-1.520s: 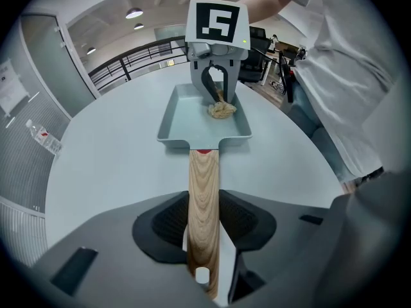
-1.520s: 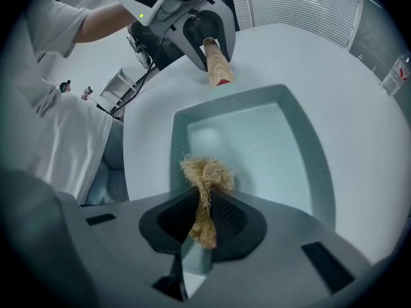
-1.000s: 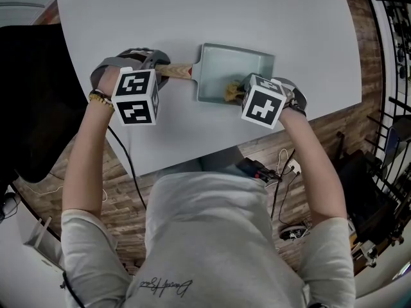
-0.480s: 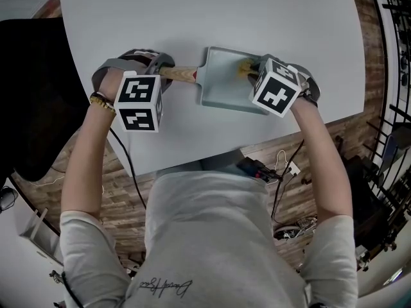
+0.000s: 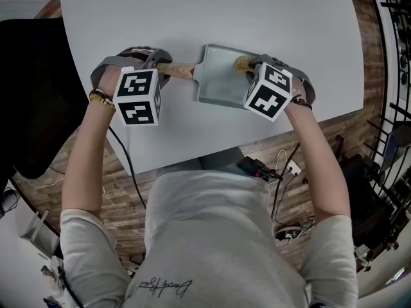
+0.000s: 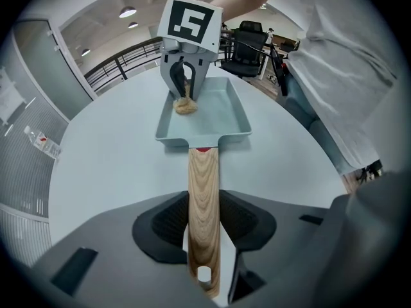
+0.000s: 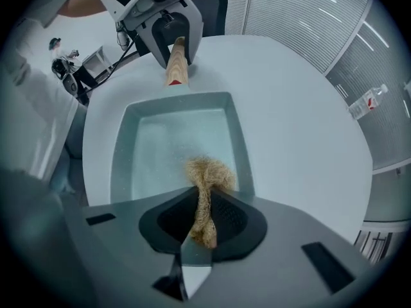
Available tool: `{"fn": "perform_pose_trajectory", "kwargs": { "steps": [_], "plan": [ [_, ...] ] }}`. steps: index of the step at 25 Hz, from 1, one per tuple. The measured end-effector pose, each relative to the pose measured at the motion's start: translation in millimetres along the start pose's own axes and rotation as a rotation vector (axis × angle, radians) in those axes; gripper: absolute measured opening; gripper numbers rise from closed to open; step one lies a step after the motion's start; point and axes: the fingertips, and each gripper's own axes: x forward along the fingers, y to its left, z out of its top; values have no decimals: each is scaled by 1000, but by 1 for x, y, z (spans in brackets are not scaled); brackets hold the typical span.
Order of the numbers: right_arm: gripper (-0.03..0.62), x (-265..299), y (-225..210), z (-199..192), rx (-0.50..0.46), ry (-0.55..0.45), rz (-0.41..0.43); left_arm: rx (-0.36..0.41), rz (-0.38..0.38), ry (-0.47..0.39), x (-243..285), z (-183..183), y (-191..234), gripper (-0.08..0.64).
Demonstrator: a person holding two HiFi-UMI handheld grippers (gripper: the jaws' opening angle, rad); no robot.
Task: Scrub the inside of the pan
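Observation:
A pale grey-green rectangular pan (image 5: pixel 218 82) lies on the white table, its wooden handle (image 5: pixel 176 70) pointing left. My left gripper (image 5: pixel 162 67) is shut on that handle (image 6: pixel 204 197), the pads pressing both sides of the wood. My right gripper (image 5: pixel 249 64) points down into the pan by its far wall and is shut on a tan fibre scrubber (image 7: pixel 209 175). The scrubber's bushy end (image 6: pixel 186 106) rests on the pan floor (image 7: pixel 170 149) near the far right corner. The marker cube hides the right jaws in the head view.
The round white table (image 5: pixel 192 11) ends just in front of the pan, at the person's body. A clear water bottle (image 7: pixel 369 101) lies near the table's far rim. A black chair (image 5: pixel 32 88) stands at left, and cables lie on the wooden floor (image 5: pixel 276 165).
My right gripper has carried the scrubber from the pan's near side across to its far wall, then shifted slightly left. The left gripper and the pan have stayed put.

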Motion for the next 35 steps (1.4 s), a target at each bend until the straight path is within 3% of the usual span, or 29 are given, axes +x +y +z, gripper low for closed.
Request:
{"fn": "perform_pose_trajectory", "kwargs": {
  "steps": [13,19,26,35],
  "plan": [
    [69,4,68,-8,35,51,265,-19,9,2,7,-9,3,150],
    [67,2,82,-10,62,42,324,-18,10,6,6,-9,5,150],
    [67,2,79,-16,30,41,321,6,-7,14,7,-5,2,150],
    [69,-3,20,-18,18,52,171,29,-24,29,1,0,-3,152]
  ]
}}
